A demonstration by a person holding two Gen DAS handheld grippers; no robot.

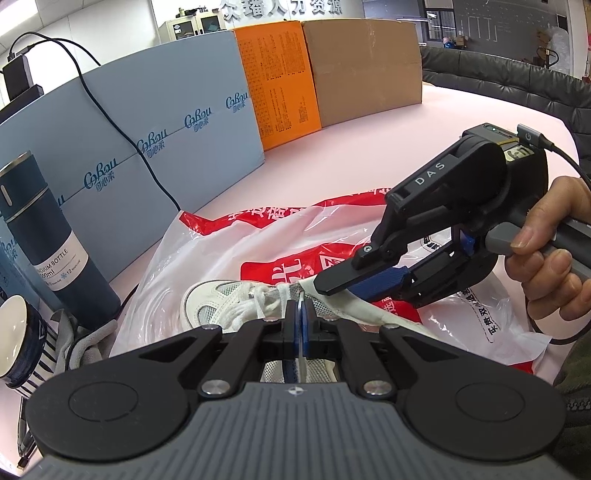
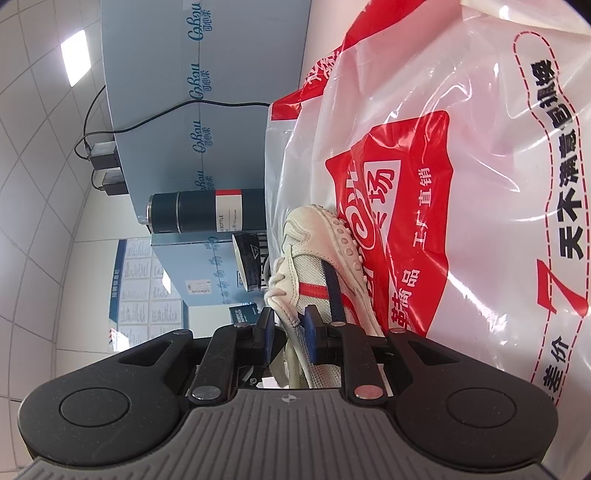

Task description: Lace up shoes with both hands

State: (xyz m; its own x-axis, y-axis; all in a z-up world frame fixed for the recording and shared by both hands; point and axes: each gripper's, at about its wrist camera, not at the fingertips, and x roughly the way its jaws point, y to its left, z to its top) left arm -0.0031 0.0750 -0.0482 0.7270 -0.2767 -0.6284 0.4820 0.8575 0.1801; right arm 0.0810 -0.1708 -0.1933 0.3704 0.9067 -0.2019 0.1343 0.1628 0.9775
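Left gripper (image 1: 300, 317) pinches a white lace (image 1: 302, 334), right gripper (image 2: 290, 332) clamps the white mesh sneaker's (image 2: 317, 258) collar; lacing partly done, no bow.

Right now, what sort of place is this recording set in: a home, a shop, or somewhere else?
Most likely an office. The pink tabletop sits below large wall lettering and a ceiling of square panels, with a dark sofa behind and stacked tissue cartons alongside, so not a home kitchen or shop floor.
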